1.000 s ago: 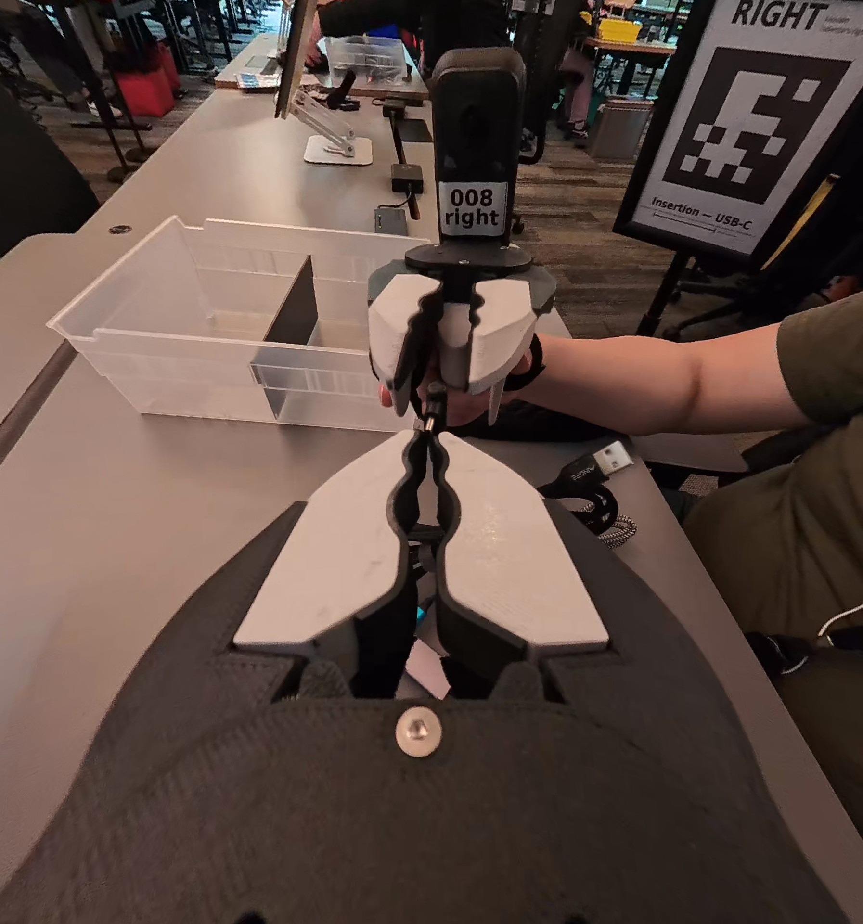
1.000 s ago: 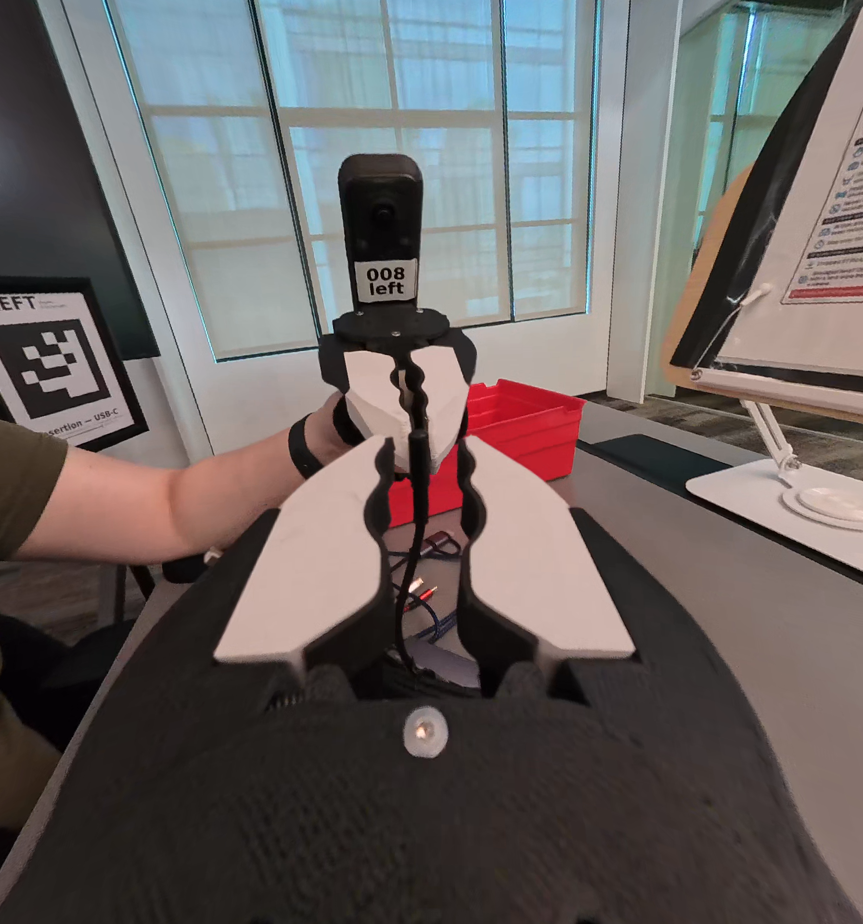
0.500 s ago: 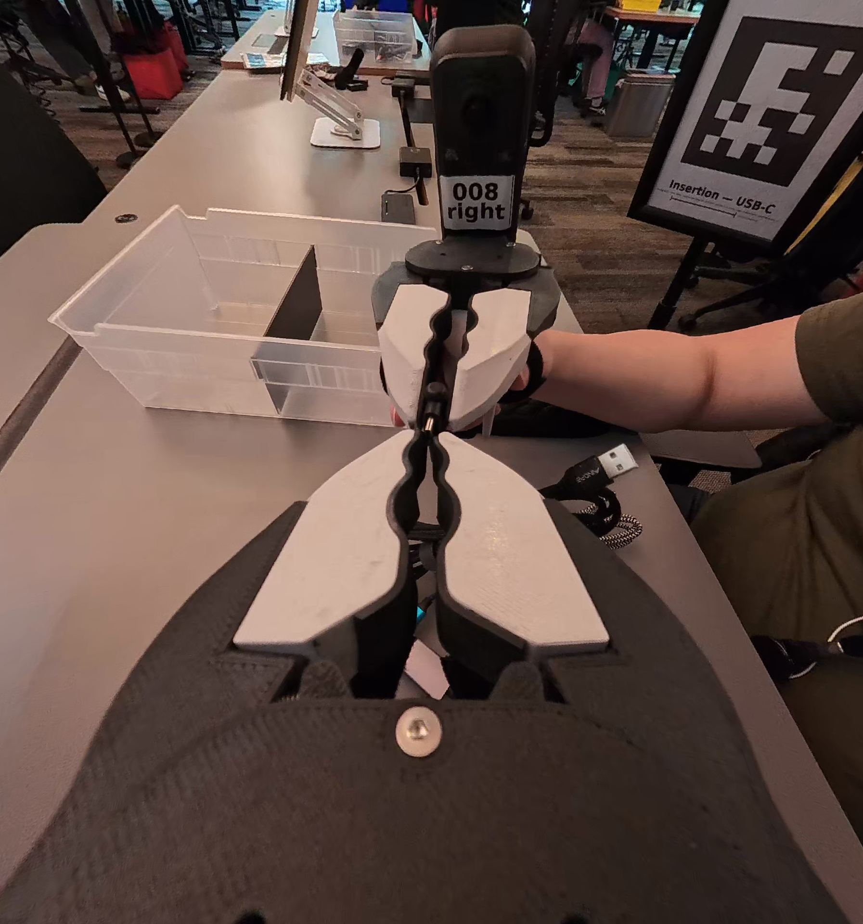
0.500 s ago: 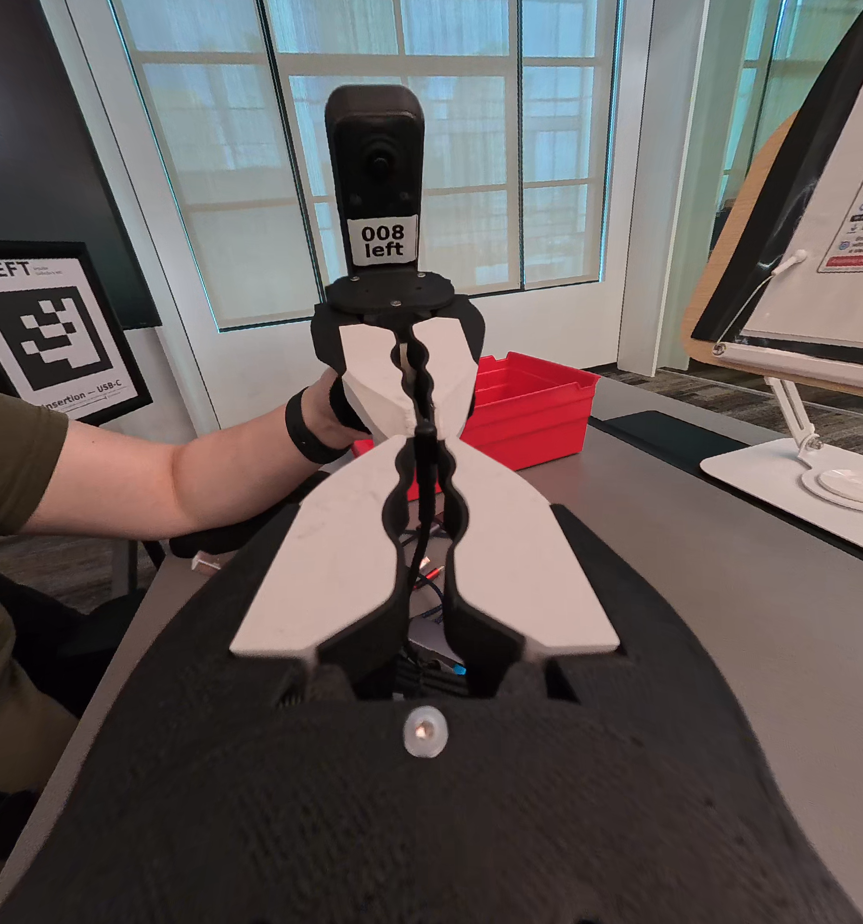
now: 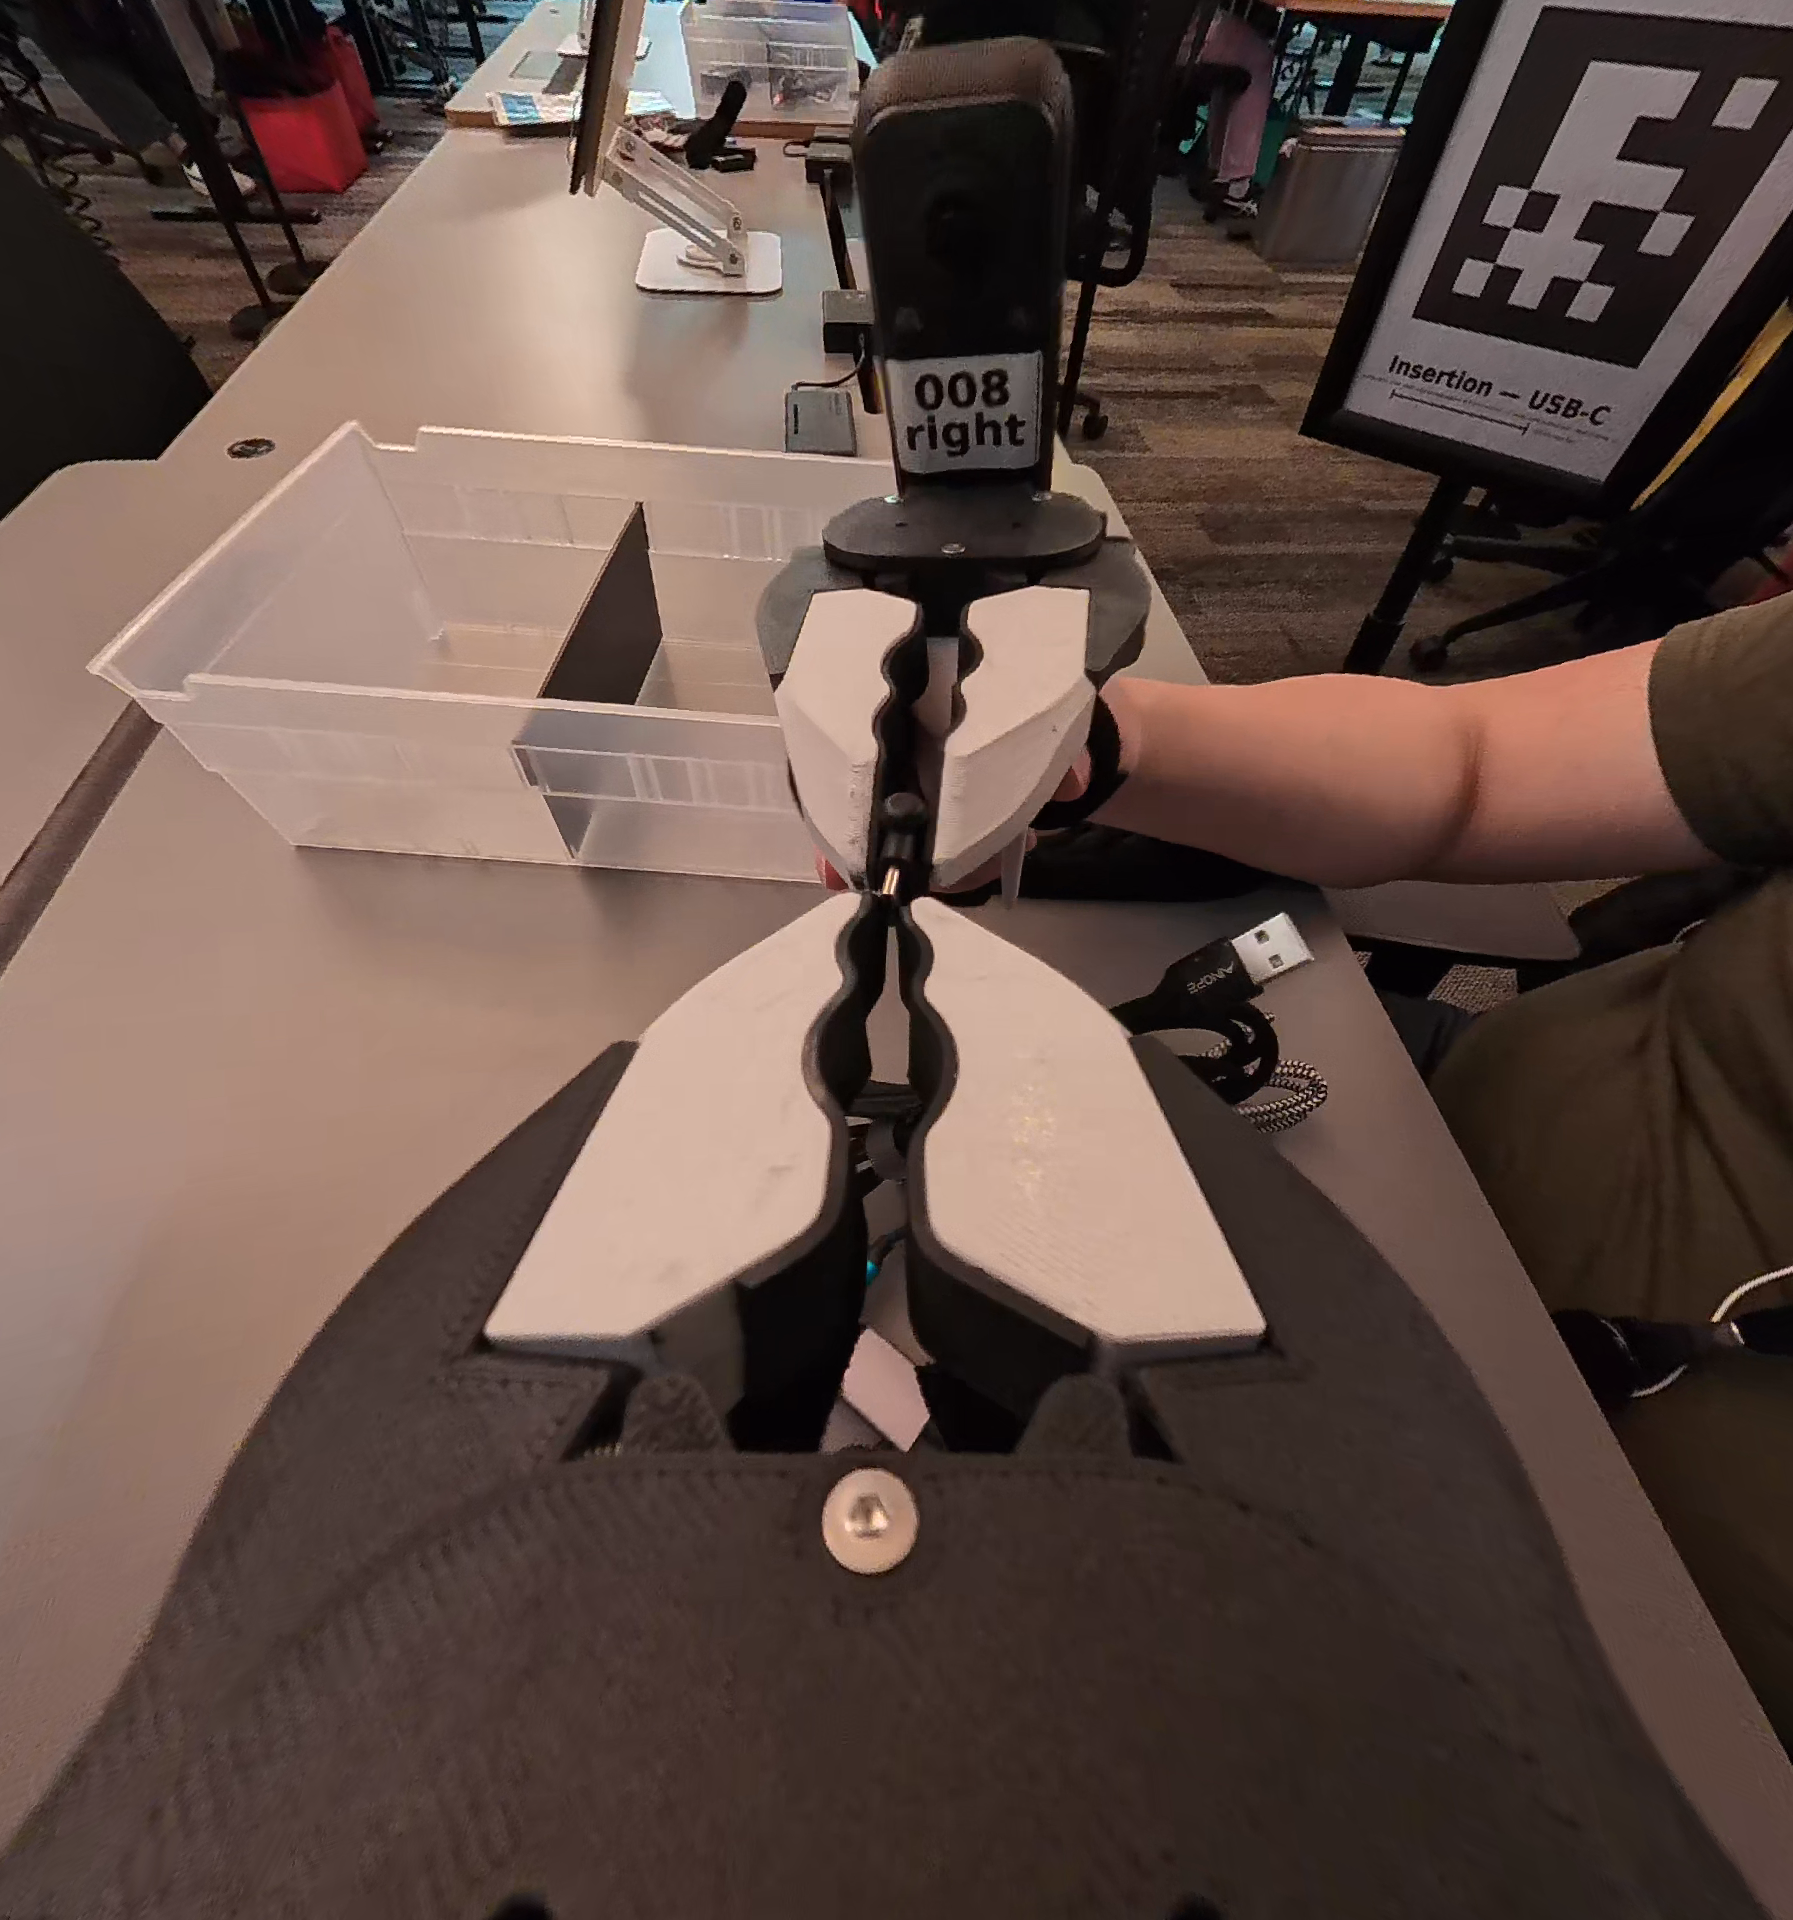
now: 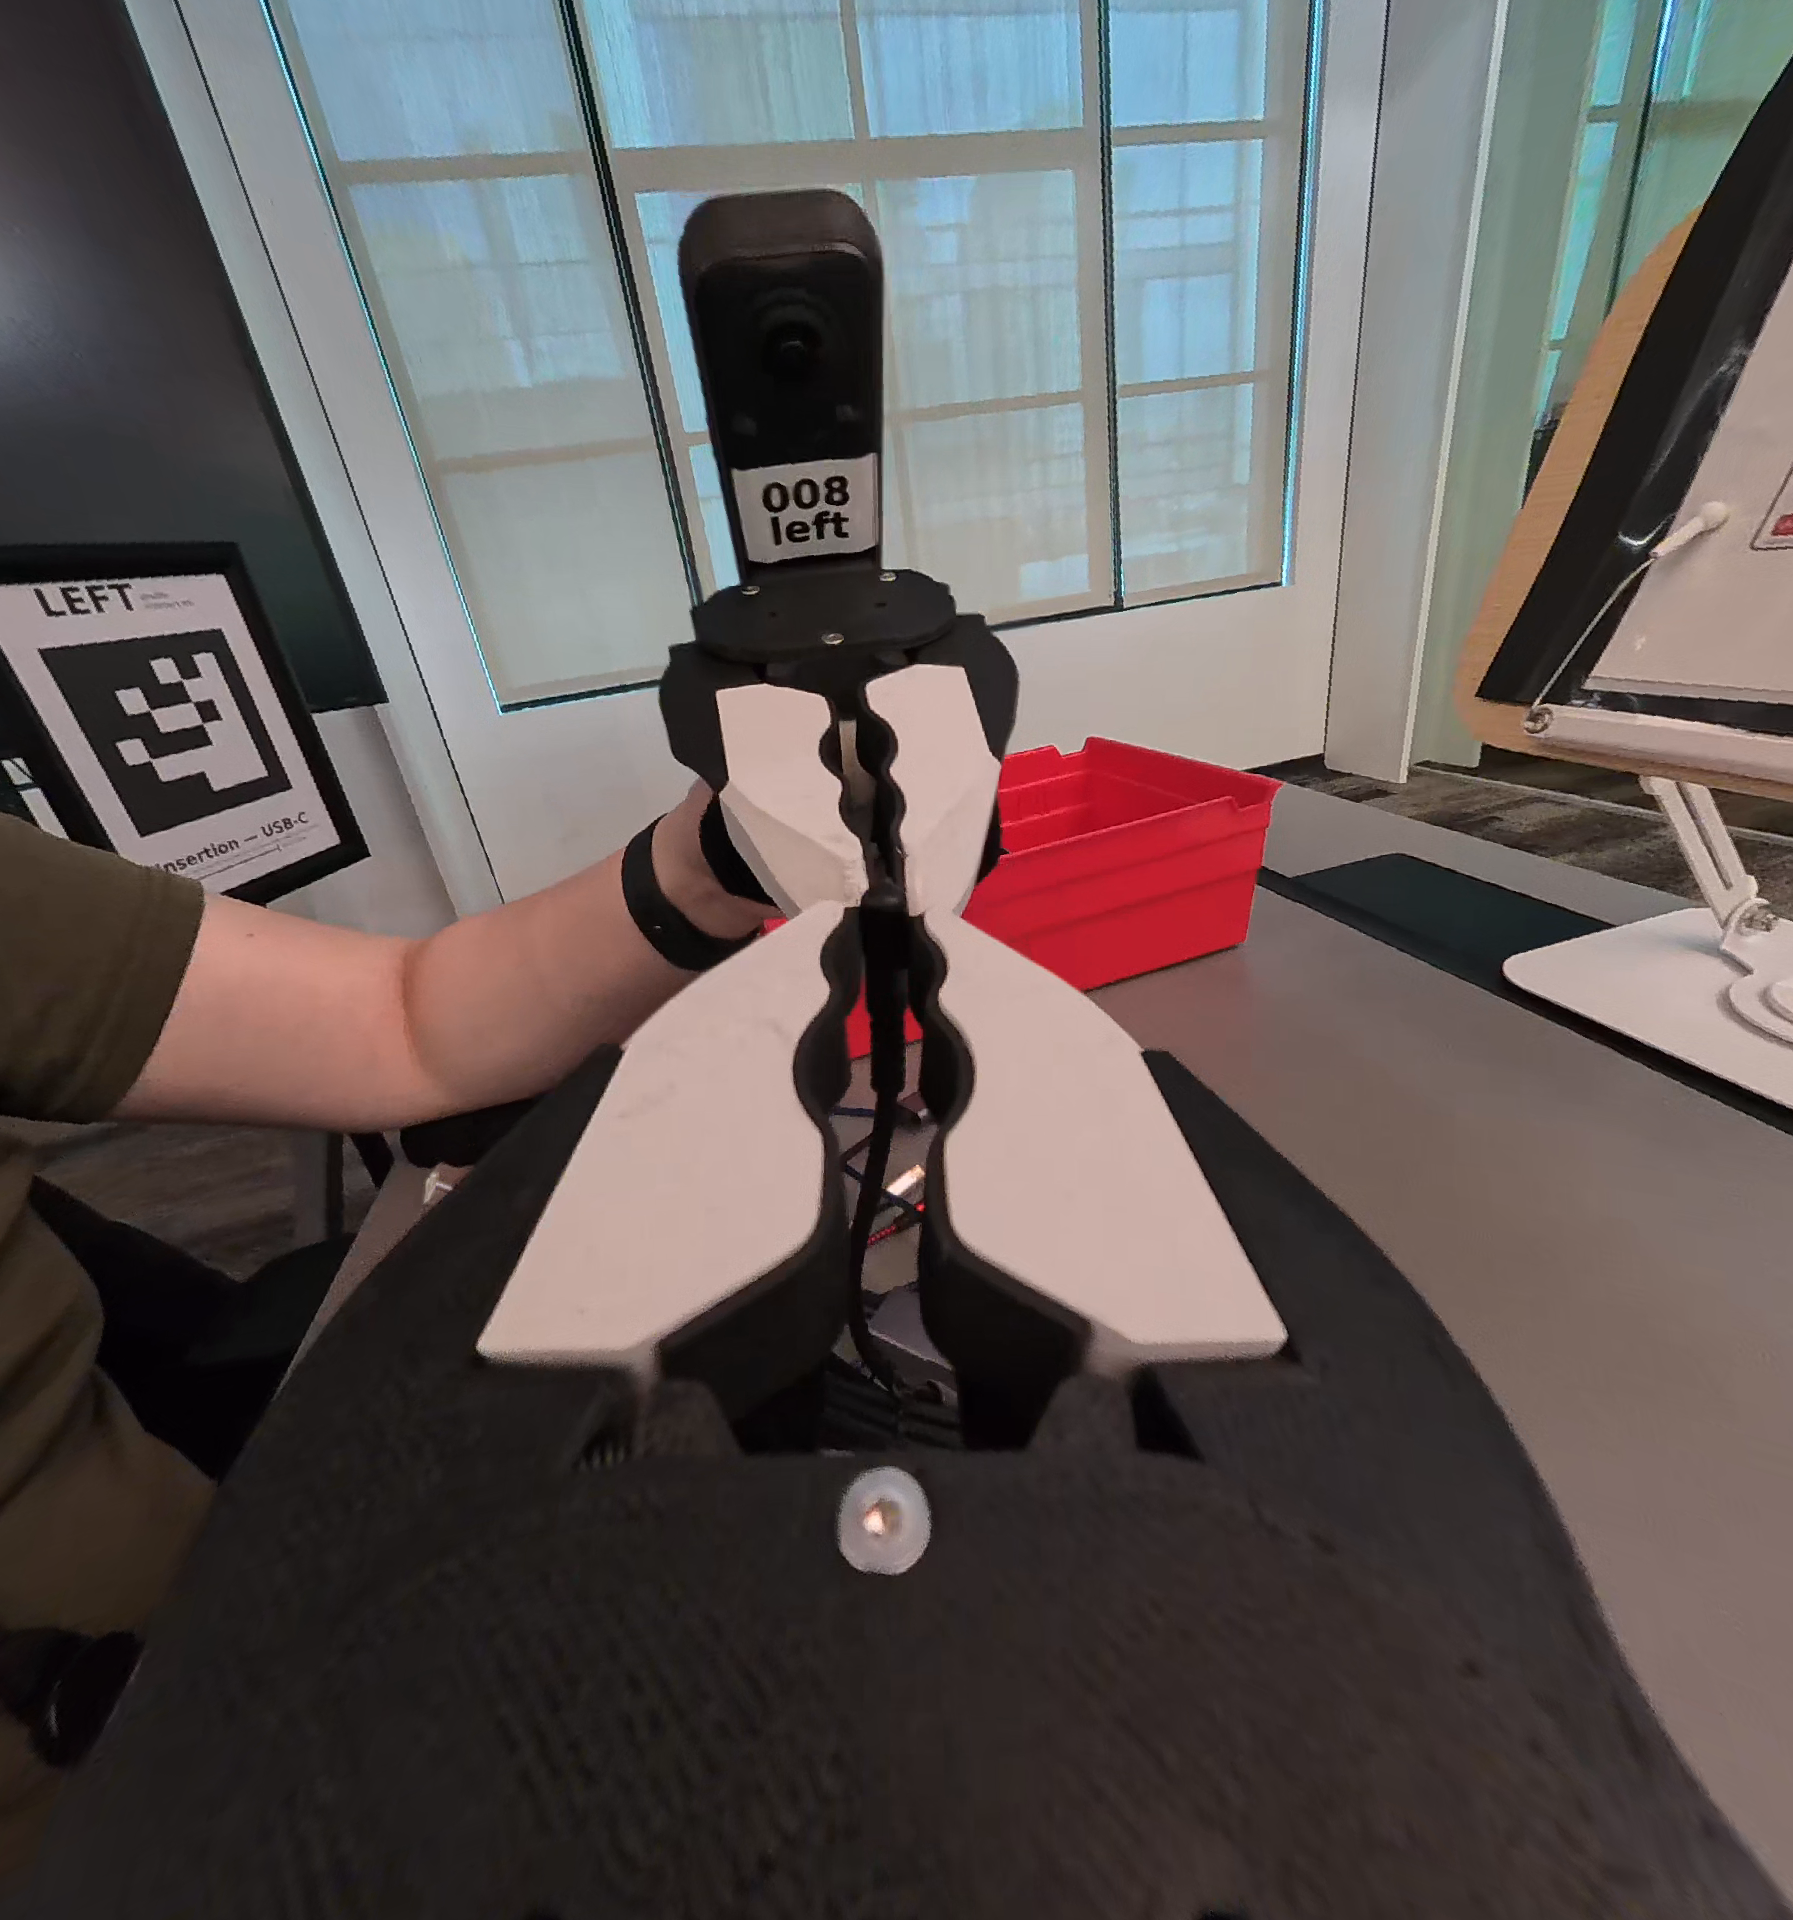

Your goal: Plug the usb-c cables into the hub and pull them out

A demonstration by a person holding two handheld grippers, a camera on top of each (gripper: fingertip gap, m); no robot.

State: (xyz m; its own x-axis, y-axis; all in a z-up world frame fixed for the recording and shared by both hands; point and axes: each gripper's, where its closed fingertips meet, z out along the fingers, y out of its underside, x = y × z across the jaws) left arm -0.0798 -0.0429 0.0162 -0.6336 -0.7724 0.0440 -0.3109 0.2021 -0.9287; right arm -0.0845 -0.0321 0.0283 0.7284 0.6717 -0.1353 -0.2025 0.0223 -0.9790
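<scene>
My two grippers meet tip to tip above the grey table [image 5: 248, 1039]. My left gripper [image 5: 887, 914] is shut on a thin dark piece that I take to be the hub; its fingers hide nearly all of it. My right gripper [image 5: 897, 878] faces it and is shut on the black usb-c cable plug [image 5: 897, 831], whose metal tip sits right at the left fingertips. In the right wrist view the right gripper [image 6: 876, 920] pinches the plug, and the cable [image 6: 871, 1164] runs back between its fingers. The left gripper [image 6: 876, 883] stands just beyond it.
A clear divided bin [image 5: 352, 665] stands on the table behind and to the left of the grippers. A braided cable with a USB-A plug [image 5: 1235, 966] lies by the right edge. A red bin [image 6: 1131, 862] and a white stand base [image 6: 1702, 997] are at the other end. More cables lie under the grippers. The tips of both grippers are at nearly the same place.
My right gripper was open around the plug one second ago and has closed on it. Both grippers stay tip to tip, with only small shifts.
</scene>
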